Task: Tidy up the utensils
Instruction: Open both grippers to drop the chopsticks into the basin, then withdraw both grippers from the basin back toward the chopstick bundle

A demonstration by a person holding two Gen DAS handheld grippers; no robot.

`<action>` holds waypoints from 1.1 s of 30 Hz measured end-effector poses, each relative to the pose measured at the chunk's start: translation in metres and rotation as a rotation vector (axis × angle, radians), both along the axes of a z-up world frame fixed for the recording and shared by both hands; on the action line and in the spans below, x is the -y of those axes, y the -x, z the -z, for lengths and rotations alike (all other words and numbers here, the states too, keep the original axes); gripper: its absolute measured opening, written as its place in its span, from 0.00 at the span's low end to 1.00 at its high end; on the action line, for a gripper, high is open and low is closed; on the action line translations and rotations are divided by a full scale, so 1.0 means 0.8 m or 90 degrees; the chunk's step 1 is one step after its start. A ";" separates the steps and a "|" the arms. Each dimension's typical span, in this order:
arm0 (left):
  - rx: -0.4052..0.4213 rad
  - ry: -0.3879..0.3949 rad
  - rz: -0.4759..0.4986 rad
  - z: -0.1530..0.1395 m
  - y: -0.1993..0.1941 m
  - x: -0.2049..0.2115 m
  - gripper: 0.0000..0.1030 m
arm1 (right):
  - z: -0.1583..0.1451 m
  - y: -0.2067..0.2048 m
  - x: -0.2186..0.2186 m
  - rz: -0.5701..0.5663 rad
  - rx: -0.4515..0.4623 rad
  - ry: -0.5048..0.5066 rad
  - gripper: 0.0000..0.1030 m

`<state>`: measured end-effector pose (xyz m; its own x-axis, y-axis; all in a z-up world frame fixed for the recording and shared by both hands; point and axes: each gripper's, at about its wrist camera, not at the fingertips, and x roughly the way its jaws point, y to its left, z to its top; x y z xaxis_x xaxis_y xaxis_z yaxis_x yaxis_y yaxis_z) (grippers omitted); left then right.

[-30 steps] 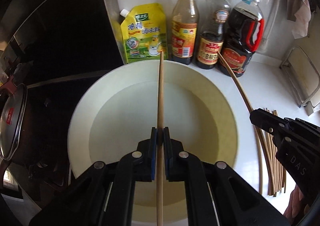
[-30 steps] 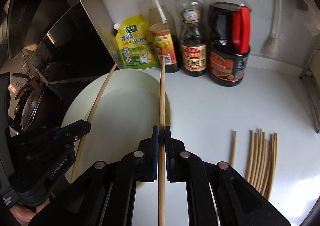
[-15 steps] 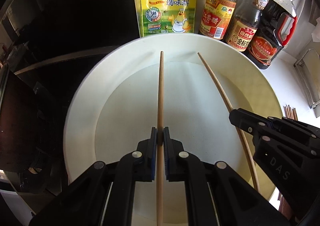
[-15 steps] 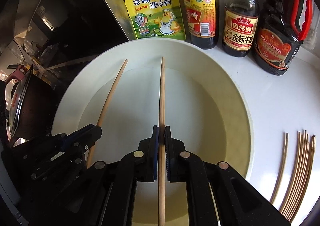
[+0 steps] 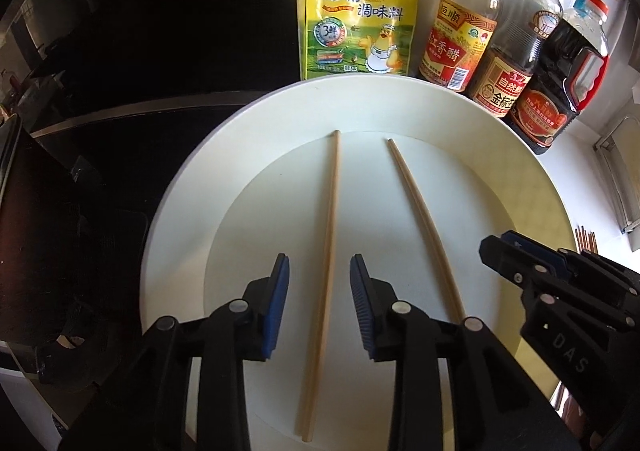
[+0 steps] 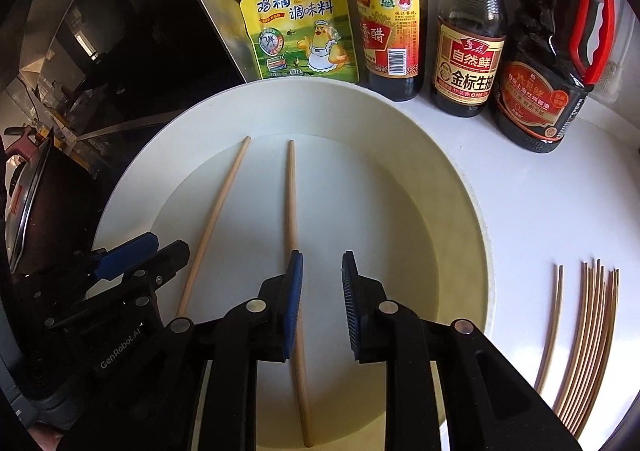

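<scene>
**Two chopsticks in the bowl, both grippers let go**

While you hold both grippers over the big white bowl (image 5: 520, 187), two chopsticks lie flat inside it. Your left gripper (image 5: 319, 307) has just been opening its jaws. They now stand a little apart, with the left chopstick (image 5: 326, 263) lying loose between the blue pads and touching neither one. Your right gripper (image 6: 319, 305) has just been opening too. Its gap is smaller. The right chopstick (image 6: 291, 203) passes just beside the left pad, and you cannot tell if it still touches that pad. The right pad is clear of it.

The two chopsticks sit side by side on the bowl's flat floor. Their far tips are close together and point toward the wall.

On the white counter (image 6: 540, 203) to the right of the bowl lies a bundle of more chopsticks (image 6: 588, 335). One lies a bit apart on the left, and about seven more are packed tight.

Farthest away, four things stand in a row against the wall: one yellow seasoning pouch (image 6: 300, 31), then three bottles: a vinegar bottle (image 6: 390, 31), a soy sauce bottle (image 6: 468, 51) and a dark jug with a red handle (image 6: 552, 63).
</scene>
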<state>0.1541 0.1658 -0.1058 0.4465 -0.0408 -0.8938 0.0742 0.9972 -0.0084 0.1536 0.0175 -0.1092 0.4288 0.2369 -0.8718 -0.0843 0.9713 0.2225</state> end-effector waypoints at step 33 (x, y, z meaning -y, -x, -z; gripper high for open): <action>0.059 -0.007 0.045 -0.064 0.063 0.052 0.53 | -0.049 0.118 0.075 0.087 0.058 -0.010 0.33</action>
